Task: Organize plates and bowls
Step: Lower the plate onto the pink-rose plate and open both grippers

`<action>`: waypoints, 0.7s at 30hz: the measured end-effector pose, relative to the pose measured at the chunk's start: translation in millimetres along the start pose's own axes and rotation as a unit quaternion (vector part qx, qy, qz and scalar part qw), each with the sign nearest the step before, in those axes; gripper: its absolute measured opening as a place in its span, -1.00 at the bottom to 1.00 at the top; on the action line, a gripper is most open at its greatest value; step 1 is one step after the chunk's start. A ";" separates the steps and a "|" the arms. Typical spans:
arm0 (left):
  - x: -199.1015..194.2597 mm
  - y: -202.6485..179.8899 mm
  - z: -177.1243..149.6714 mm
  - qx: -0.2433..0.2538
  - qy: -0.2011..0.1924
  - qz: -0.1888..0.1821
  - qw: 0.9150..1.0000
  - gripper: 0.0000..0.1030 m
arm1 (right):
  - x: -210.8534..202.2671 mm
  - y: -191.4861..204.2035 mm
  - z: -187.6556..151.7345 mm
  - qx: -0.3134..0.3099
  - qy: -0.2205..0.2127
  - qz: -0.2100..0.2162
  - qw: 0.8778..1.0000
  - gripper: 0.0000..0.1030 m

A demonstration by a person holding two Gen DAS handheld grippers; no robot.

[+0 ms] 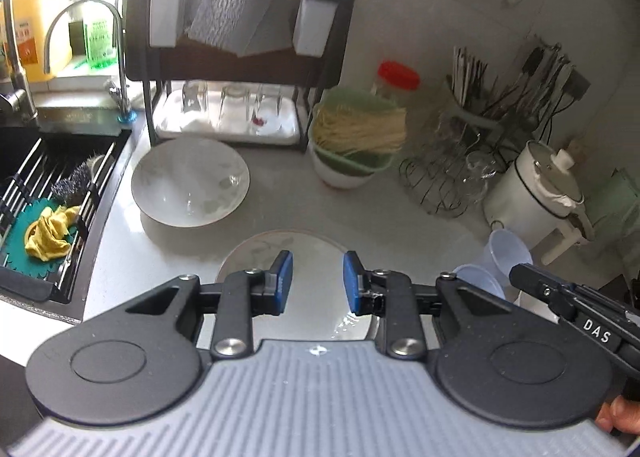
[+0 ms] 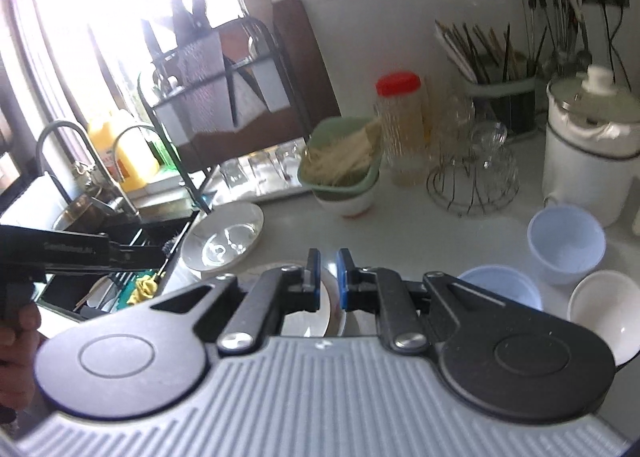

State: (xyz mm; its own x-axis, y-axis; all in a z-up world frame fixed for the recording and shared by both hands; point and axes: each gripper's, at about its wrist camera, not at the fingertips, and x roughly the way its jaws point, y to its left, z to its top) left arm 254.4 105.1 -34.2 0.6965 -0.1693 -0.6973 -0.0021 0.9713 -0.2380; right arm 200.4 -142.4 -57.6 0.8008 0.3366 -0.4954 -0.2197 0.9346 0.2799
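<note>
While a flat white plate [image 1: 298, 257] lies on the grey counter [image 1: 400, 217] right under both tools, a large white bowl [image 1: 190, 181] sits just behind it, near the sink [image 1: 60, 185]. To the plate's right: two pale blue bowls [image 2: 566, 243] [image 2: 502, 289] and a white bowl [image 2: 604, 313], close together. Left gripper [image 1: 318, 283] hangs above the plate, jaws parted with a clear gap, nothing between the blue pads. Right gripper [image 2: 328, 277] also above the plate, jaws nearly together, only a slit between them, holding nothing. Further back: dish rack [image 1: 240, 57] with upturned glasses, green basket of noodles [image 1: 356, 129] on a white bowl, red-lidded jar [image 1: 398, 77], wire glass stand [image 1: 444, 181], utensil holder [image 2: 504, 101], white pot [image 2: 588, 145]. In the sink, a yellow cloth [image 1: 50, 233] on a green mat.
</note>
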 end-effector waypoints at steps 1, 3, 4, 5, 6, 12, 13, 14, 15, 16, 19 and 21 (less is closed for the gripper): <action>-4.6 -2.8 -2.1 0.001 -0.005 0.000 1.000 -0.40 | -5.9 -0.4 1.1 -0.001 -0.005 0.002 1.000 -0.75; -11.1 -8.0 -6.9 0.004 -0.011 0.006 1.000 -0.40 | -15.7 -0.8 1.5 -0.001 -0.014 0.009 1.000 -0.75; -13.8 -9.1 -9.3 0.004 -0.012 0.006 1.000 -0.40 | -19.4 -1.4 0.4 -0.003 -0.017 0.011 1.000 -0.75; -16.2 -9.7 -11.9 0.002 -0.013 0.005 1.000 -0.40 | -24.1 -1.2 -1.4 -0.005 -0.019 0.011 1.000 -0.75; -19.6 -11.2 -15.1 0.001 -0.016 0.006 1.000 -0.40 | -27.6 -1.6 -3.2 -0.005 -0.019 0.011 1.000 -0.75; -34.6 -21.5 -32.5 0.017 -0.022 0.009 1.000 -0.39 | -50.3 -1.0 -13.4 -0.016 -0.028 0.010 0.999 -0.75; -35.9 -23.2 -36.0 0.021 -0.019 0.005 1.000 -0.39 | -54.5 -0.7 -15.0 -0.019 -0.031 0.010 0.999 -0.75; -36.9 -24.6 -39.3 0.025 -0.015 0.002 1.000 -0.39 | -58.1 -0.3 -16.5 -0.021 -0.032 0.010 0.999 -0.75; -38.5 -26.6 -43.4 0.032 -0.013 0.003 0.999 -0.39 | -60.8 -0.3 -18.3 -0.022 -0.033 0.011 0.999 -0.75; -39.6 -27.5 -46.3 0.036 -0.012 0.006 0.999 -0.39 | -63.9 0.1 -20.6 -0.023 -0.031 0.012 0.999 -0.75; -42.1 -27.4 -54.0 0.027 -0.006 0.002 1.000 -0.39 | -69.4 -0.1 -26.1 -0.027 -0.026 0.009 0.999 -0.75; -44.4 -27.3 -58.8 0.025 -0.005 0.002 1.000 -0.38 | -71.6 -2.2 -30.0 -0.025 -0.022 0.006 0.999 -0.75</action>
State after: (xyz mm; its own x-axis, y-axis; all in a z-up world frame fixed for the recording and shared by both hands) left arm 181.3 76.3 -36.6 0.7033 -0.1640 -0.6917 0.0311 0.9792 -0.2005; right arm 126.8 -165.1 -47.5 0.8210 0.3434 -0.4561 -0.2564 0.9356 0.2428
